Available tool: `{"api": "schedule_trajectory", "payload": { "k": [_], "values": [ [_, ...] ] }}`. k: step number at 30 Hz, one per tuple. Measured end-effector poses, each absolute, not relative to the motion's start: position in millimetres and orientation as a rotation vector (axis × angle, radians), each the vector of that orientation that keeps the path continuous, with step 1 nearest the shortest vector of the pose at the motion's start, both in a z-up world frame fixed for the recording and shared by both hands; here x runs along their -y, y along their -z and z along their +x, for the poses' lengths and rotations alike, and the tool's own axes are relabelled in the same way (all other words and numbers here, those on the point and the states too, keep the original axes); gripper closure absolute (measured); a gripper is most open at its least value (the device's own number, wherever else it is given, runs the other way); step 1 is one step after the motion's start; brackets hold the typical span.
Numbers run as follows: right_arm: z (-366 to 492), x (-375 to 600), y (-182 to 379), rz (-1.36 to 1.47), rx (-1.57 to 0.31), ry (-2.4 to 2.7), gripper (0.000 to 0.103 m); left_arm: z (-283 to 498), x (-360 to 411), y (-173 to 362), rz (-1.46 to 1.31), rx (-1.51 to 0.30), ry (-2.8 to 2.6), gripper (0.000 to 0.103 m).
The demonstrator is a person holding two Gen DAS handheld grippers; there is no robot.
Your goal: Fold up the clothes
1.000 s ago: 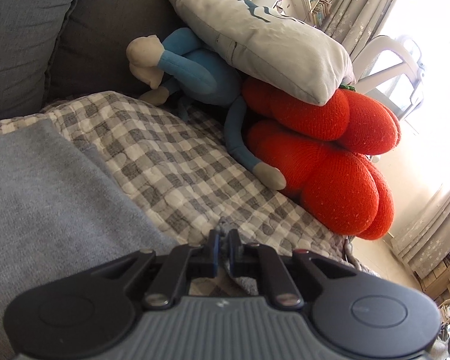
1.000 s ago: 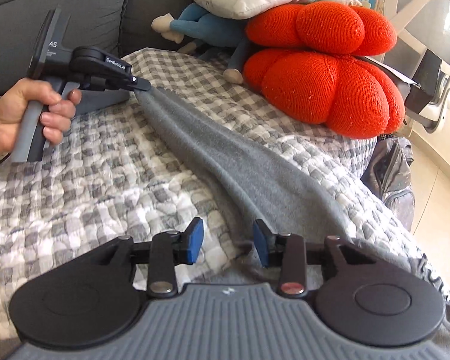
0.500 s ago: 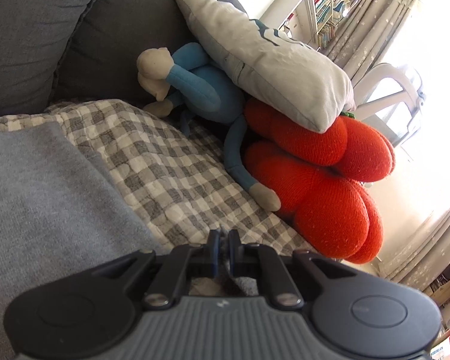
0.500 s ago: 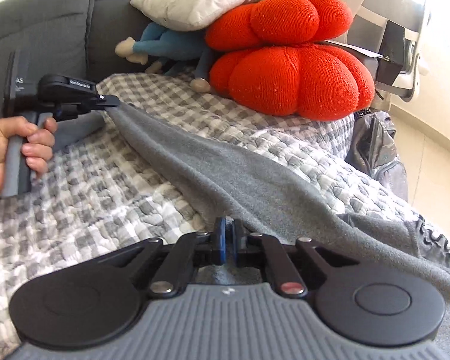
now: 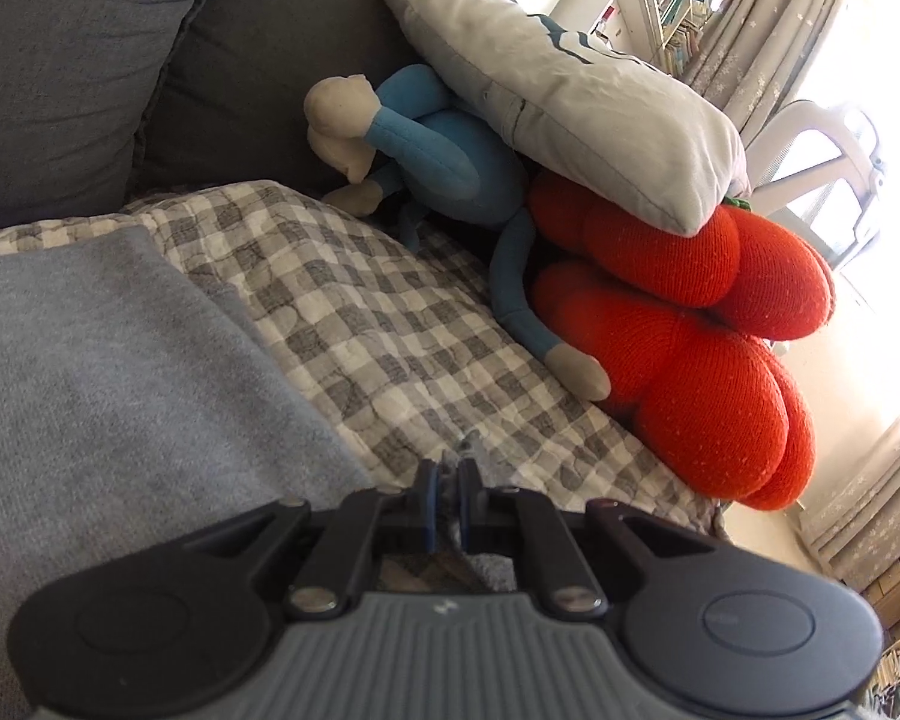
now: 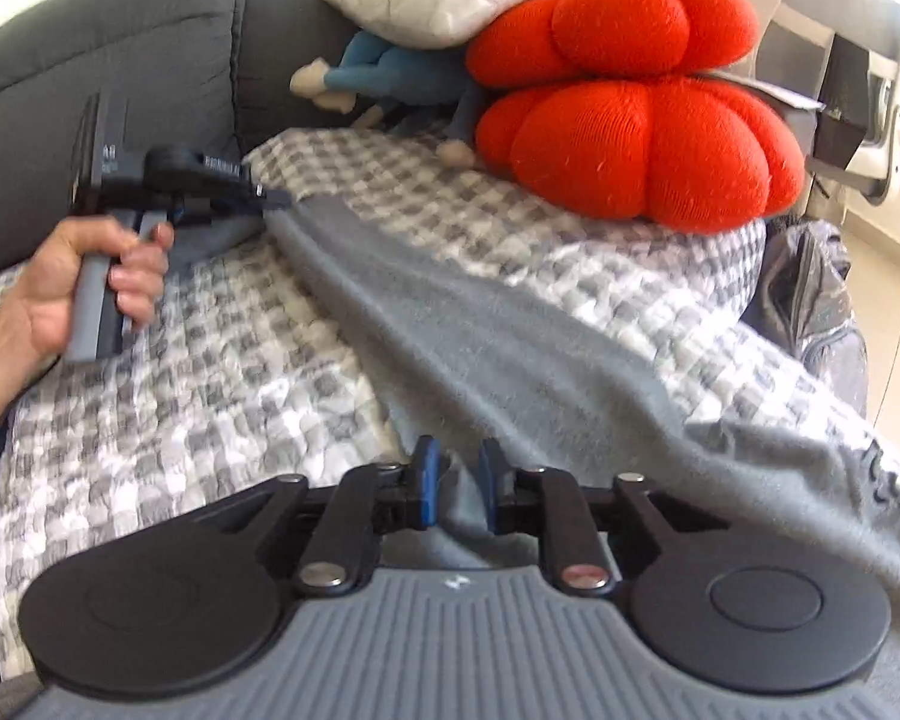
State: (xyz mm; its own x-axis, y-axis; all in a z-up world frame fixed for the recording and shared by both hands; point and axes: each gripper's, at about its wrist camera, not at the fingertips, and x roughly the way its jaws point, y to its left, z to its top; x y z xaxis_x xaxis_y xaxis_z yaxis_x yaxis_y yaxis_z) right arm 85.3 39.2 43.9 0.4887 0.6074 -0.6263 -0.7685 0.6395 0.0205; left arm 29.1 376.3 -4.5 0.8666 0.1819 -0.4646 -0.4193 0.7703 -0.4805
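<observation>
A grey knit garment (image 6: 480, 324) lies stretched in a long band across the checked quilt (image 6: 150, 396) on the sofa. At its far end, a person's hand (image 6: 60, 288) holds my left gripper (image 6: 276, 199), which is shut on the garment's corner. In the left wrist view a tuft of grey cloth is pinched between the left gripper's (image 5: 448, 483) pads, and more of the garment (image 5: 108, 372) lies to the left. My right gripper (image 6: 457, 468) sits over the near end; its jaws are opening, with the cloth lying between the blue pads, which stand apart.
A red knitted cushion (image 6: 636, 138), a blue plush toy (image 5: 438, 162) and a white pillow (image 5: 570, 102) are piled at the sofa's far right. Grey back cushions (image 5: 60, 60) rise behind. A white chair (image 6: 858, 60) and a grey bag (image 6: 810, 288) stand past the sofa's right edge.
My right gripper closed on the garment's near end half a second ago and has since opened again, shifting slightly. The left gripper keeps its grip in place.
</observation>
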Motion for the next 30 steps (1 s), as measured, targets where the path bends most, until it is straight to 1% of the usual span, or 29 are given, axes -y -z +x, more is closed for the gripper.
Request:
{"api": "schedule_trajectory", "payload": {
  "k": [1, 2, 5, 8, 12, 16, 17, 18, 19, 20, 22, 23, 25, 26, 28, 30],
  "values": [
    [92, -34, -51, -0.263, -0.619, -0.831, 0.056, 29, -377, 5, -0.610, -0.411, -0.337, 0.096],
    [100, -29, -57, -0.258, -0.599, -0.804, 0.052, 29, -378, 5, -0.615, -0.410, -0.336, 0.096],
    [133, -14, -56, -0.312, -0.580, -0.606, 0.052, 28, -381, 5, -0.630, -0.409, -0.331, 0.096],
    [156, -3, -41, -0.417, -0.602, -0.503, 0.052, 29, -380, 5, -0.629, -0.412, -0.332, 0.096],
    [165, -1, -22, -0.460, -0.668, -0.586, 0.052, 28, -379, 5, -0.627, -0.414, -0.337, 0.096],
    [164, -6, -15, -0.481, -0.677, -0.612, 0.052, 28, -378, 4, -0.623, -0.417, -0.339, 0.096],
    [165, -6, -15, -0.478, -0.680, -0.617, 0.057, 28, -378, 4, -0.622, -0.417, -0.340, 0.096],
    [164, -7, -15, -0.476, -0.680, -0.627, 0.075, 28, -378, 4, -0.621, -0.418, -0.341, 0.096],
    [161, -9, -14, -0.480, -0.675, -0.650, 0.086, 28, -378, 4, -0.620, -0.418, -0.342, 0.096],
    [159, -11, -14, -0.484, -0.667, -0.663, 0.093, 28, -378, 4, -0.619, -0.419, -0.342, 0.096],
    [156, -12, -15, -0.494, -0.632, -0.636, 0.094, 27, -378, 3, -0.618, -0.417, -0.346, 0.096],
    [154, -13, -16, -0.500, -0.614, -0.623, 0.099, 27, -378, 2, -0.618, -0.416, -0.348, 0.096],
    [155, -9, -22, -0.477, -0.562, -0.558, 0.100, 26, -377, 0, -0.607, -0.407, -0.352, 0.096],
    [157, -5, -26, -0.451, -0.531, -0.515, 0.102, 25, -376, -2, -0.596, -0.400, -0.354, 0.096],
    [161, 2, -36, -0.385, -0.497, -0.461, 0.102, 24, -371, -4, -0.564, -0.391, -0.356, 0.096],
    [163, -2, -33, -0.383, -0.502, -0.451, 0.102, 23, -366, -7, -0.526, -0.387, -0.360, 0.096]
  ]
}}
